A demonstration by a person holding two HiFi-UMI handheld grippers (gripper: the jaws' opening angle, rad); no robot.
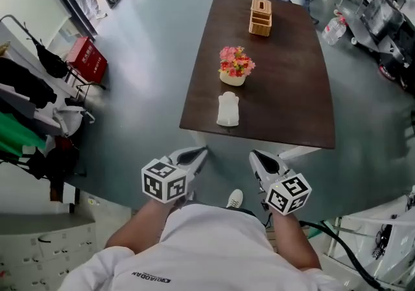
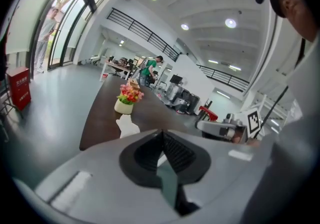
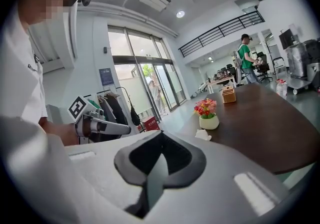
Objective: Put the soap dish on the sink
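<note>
left gripper point(image 1: 196, 155) and right gripper point(image 1: 259, 160) both clenched shut, empty, short of the table point(image 1: 292, 89). white soap dish point(image 1: 227, 109) sat at the table's near edge, just beside the flower pot point(image 1: 234, 69). probably light, stiff, slippery; pinch a side rim. no sink visible.

— What's on the dark brown surface point(image 1: 292, 89)?
— Three things, seen from the head view. A wooden box point(image 1: 260, 16) at 12 o'clock, near the far end. A pot of flowers point(image 1: 235, 68) at 9 o'clock. A white soap dish point(image 1: 227, 109) at 7 o'clock, near the front edge.
— And underneath?
— Grey floor point(image 1: 149, 89).
</note>
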